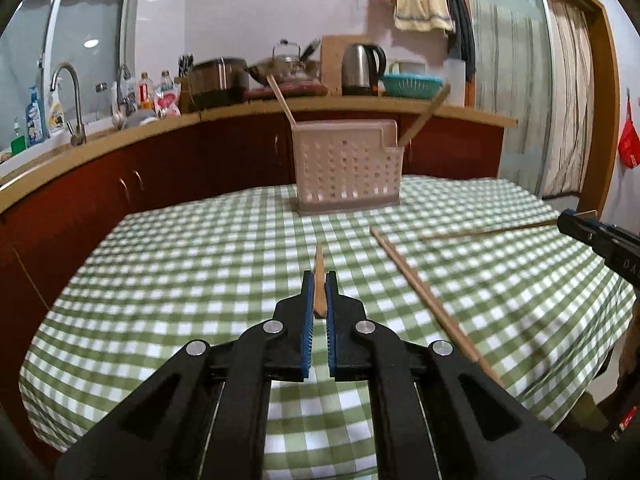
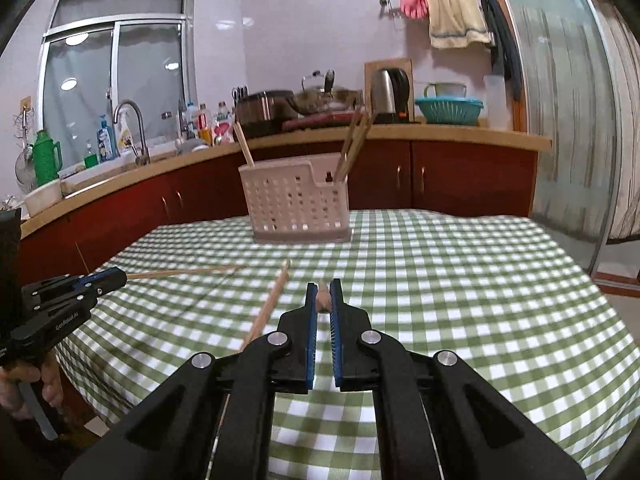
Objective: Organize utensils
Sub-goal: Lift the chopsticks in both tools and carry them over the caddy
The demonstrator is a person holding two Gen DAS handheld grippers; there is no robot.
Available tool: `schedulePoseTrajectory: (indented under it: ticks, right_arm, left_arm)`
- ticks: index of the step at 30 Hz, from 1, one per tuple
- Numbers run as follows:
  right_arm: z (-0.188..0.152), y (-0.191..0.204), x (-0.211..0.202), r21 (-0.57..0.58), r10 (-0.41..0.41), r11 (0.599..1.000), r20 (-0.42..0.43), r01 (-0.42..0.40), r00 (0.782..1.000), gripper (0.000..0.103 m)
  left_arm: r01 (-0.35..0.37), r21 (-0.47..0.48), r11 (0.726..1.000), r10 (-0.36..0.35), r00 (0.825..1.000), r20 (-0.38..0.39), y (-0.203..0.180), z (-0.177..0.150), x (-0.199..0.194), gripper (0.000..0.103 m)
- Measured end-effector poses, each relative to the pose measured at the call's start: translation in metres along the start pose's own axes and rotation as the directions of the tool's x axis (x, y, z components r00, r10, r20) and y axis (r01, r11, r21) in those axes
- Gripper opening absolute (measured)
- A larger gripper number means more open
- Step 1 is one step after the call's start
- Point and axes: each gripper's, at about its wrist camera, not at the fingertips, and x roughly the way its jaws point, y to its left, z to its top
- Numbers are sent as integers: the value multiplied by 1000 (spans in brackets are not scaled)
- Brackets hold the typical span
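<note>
A pale perforated utensil basket stands at the far side of the green-checked table. Wooden chopsticks lean out of its left end and its right end. My left gripper is shut on one chopstick, which points forward above the cloth. My right gripper is shut on another chopstick, seen end-on. Each gripper shows in the other's view: the right with its chopstick, the left with its chopstick. A loose pair of chopsticks lies on the cloth between them.
Behind the table runs a kitchen counter with red cabinets, a sink tap, bottles, pots, a kettle and a teal basket. A person's hand grips the left tool's handle. A sliding door is at right.
</note>
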Motion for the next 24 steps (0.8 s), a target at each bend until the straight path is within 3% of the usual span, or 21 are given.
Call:
schedulePoseTrajectory:
  ticks: [7, 24]
  right_arm:
    - [18, 1, -11, -7, 2, 1000, 52, -2, 999, 7]
    - [53, 5, -1, -34, 18, 999, 106, -15, 994, 7]
  left_arm:
    - [5, -26, 1000, -3, 998, 61, 7, 23, -16, 6]
    - [29, -64, 998, -23, 995, 98, 20, 59, -12, 6]
